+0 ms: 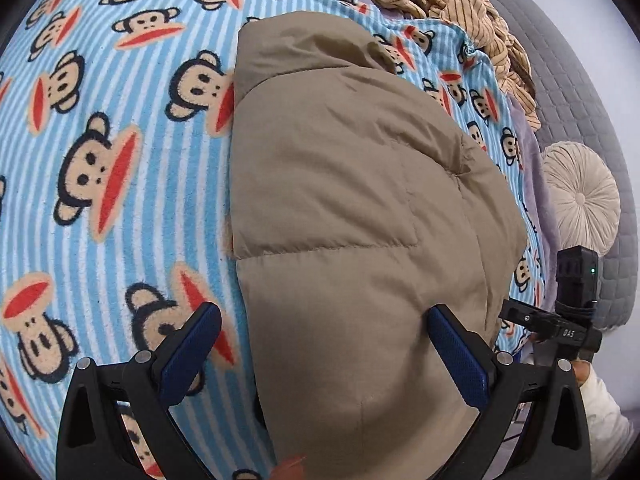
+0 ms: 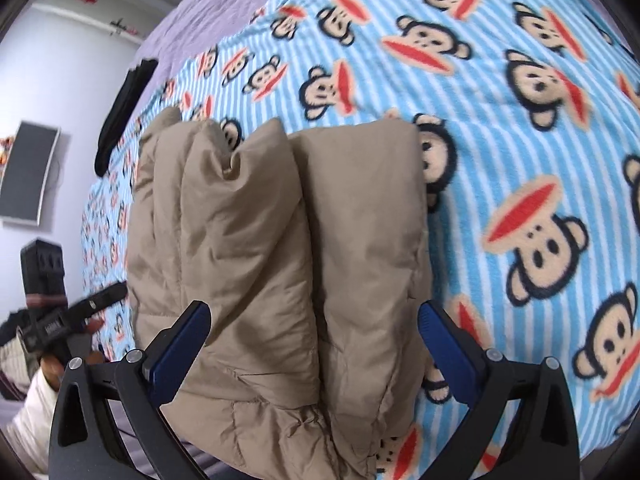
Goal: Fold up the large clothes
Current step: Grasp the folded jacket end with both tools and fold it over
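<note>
Tan puffer jacket (image 1: 352, 216) folded on monkey-print blanket (image 1: 120, 160) | left claw (image 1: 324, 344) spread wide, empty | right claw (image 2: 314, 340) spread wide, empty

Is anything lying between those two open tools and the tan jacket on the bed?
Nothing visible. The left tool and right tool both hang open right over the jacket, with only air between. The striped cloth lies beyond it on the blanket.

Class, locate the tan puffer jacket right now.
The tan puffer jacket lies folded on the monkey-print blanket, centred in both wrist views.
</note>
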Available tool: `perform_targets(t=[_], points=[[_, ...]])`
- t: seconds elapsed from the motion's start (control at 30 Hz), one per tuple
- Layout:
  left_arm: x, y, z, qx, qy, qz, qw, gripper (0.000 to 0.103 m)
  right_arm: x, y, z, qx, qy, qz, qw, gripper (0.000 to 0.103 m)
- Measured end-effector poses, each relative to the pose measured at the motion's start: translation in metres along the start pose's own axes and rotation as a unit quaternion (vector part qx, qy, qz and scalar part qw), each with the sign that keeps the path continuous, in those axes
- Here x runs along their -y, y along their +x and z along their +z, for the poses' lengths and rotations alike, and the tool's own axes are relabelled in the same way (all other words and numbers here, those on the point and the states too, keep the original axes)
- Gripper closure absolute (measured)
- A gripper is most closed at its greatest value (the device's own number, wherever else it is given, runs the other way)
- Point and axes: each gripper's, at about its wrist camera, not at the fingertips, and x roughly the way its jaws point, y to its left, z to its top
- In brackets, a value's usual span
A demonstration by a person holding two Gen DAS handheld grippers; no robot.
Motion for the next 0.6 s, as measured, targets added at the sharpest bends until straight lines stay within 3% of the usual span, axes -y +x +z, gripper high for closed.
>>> perform_targets(t=[0.1,0.27,0.4,0.6], points=[[-0.008,0.014,0.007,-0.007,-0.01,-0.036,0.9993,0.0,0.01,0.018,0.012,-0.023,-0.003,-0.011,1.0,0.0],[-0.015,0.038,0.017,-0.028,-0.044,-0.081,0.9953,0.0,0.034,0.039,0.028,-0.052,0.039,0.06,0.996,0.0],[-0.011,0.053,0.02,-0.035,-0.041,-0.085,0.995,0.0,0.034,0.045,0.033,-0.057,0.046,0.141,0.987,0.0],[0.003,0.063,0.024,-0.037,-0.023,-0.042,0.9982,0.0,0.044,0.073,0.045,-0.084,0.046,0.125,0.988,0.0]])
